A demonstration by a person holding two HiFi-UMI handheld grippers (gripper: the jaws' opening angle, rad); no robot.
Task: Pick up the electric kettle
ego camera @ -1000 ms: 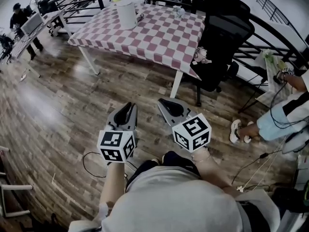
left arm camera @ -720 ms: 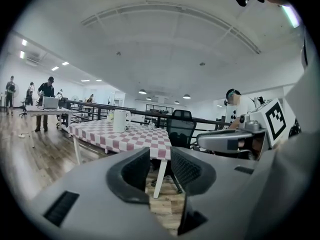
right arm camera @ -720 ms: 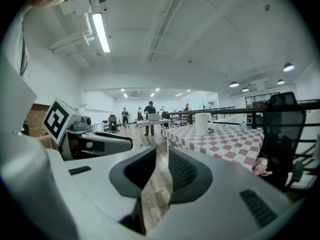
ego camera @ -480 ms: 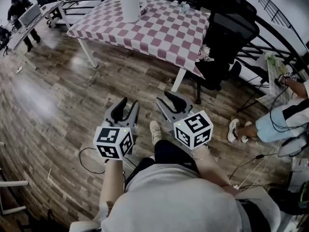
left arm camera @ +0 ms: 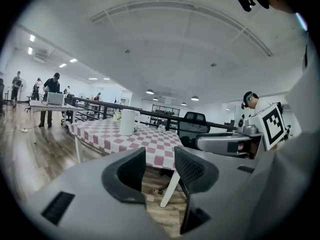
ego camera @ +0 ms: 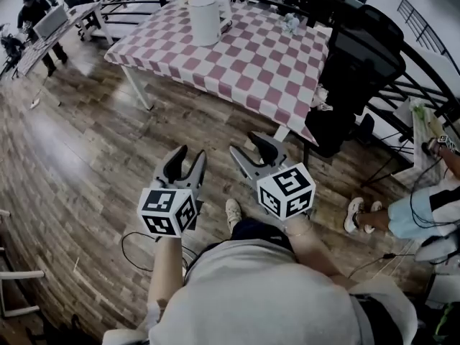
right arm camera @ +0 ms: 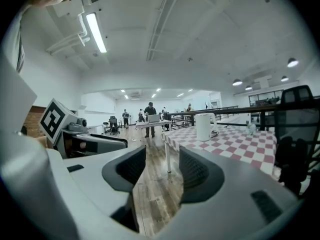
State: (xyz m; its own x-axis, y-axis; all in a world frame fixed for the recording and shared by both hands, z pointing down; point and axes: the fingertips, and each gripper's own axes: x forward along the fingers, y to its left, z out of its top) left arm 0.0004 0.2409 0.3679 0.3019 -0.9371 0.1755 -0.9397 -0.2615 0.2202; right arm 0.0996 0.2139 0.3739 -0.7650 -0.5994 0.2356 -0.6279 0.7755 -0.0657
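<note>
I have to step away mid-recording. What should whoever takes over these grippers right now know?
Left gripper: jaws opening, nothing between them.
Right gripper: jaws opening, also empty.
Both are held out over the wooden floor, short of the table.
White electric kettle: upright near the far edge of the checked table, untouched.
Done: nothing gripped yet.
Left: walk up to the table, grip the kettle and lift it.

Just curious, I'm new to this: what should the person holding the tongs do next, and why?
Probably step closer to the checkered table: the white kettle stands on it, far beyond the left tongs and right tongs, both opening, empty.
</note>
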